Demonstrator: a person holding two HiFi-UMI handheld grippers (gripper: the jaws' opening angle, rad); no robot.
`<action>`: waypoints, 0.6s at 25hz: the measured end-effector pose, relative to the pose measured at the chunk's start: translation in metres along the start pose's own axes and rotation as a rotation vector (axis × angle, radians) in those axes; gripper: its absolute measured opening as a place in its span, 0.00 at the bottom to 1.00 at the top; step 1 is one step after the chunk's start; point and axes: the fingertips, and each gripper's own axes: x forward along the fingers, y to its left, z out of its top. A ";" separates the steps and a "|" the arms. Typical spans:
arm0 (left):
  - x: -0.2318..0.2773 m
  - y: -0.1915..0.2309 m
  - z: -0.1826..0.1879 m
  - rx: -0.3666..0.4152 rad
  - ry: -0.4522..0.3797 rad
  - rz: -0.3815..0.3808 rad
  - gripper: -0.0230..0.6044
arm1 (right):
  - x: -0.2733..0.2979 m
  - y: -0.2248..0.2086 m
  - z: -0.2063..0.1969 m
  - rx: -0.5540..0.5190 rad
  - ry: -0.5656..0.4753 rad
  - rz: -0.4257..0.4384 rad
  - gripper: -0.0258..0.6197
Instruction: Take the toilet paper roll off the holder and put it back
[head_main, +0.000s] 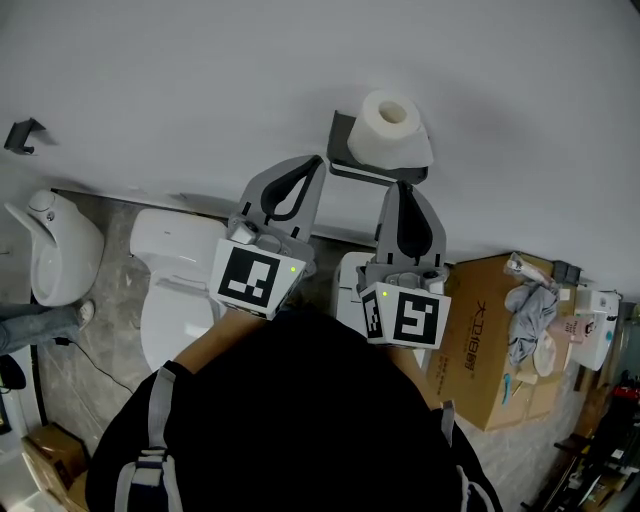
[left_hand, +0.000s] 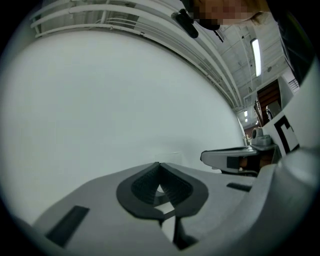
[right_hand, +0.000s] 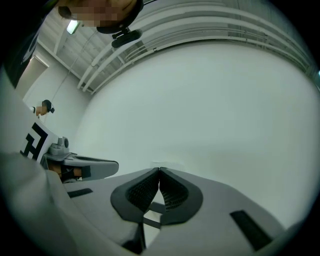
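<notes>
A white toilet paper roll (head_main: 392, 128) stands on end on a grey wall holder (head_main: 348, 150), high in the head view. My left gripper (head_main: 318, 162) is shut with nothing in it, its tips to the left of the holder and level with it. My right gripper (head_main: 402, 186) is shut and empty too, its tips just under the holder's front edge below the roll. In the left gripper view the closed tips (left_hand: 159, 164) face bare white wall, with the right gripper's body (left_hand: 235, 157) off to the right. The right gripper view has its closed tips (right_hand: 159, 169) against the same wall.
A white toilet (head_main: 180, 275) stands below the left gripper and a second white fixture (head_main: 50, 245) at the far left. A cardboard box (head_main: 495, 335) with a rag and small items on top sits at the right. The person's dark top fills the lower middle.
</notes>
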 end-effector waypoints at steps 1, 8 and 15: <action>-0.002 0.000 -0.005 0.001 0.007 0.004 0.05 | -0.002 0.000 -0.003 -0.007 0.006 -0.003 0.08; -0.011 -0.003 -0.020 -0.001 0.025 0.011 0.05 | -0.011 0.008 -0.018 -0.078 0.022 -0.008 0.08; -0.009 -0.010 -0.020 -0.011 0.017 0.001 0.05 | -0.014 0.005 -0.018 -0.065 0.021 -0.009 0.08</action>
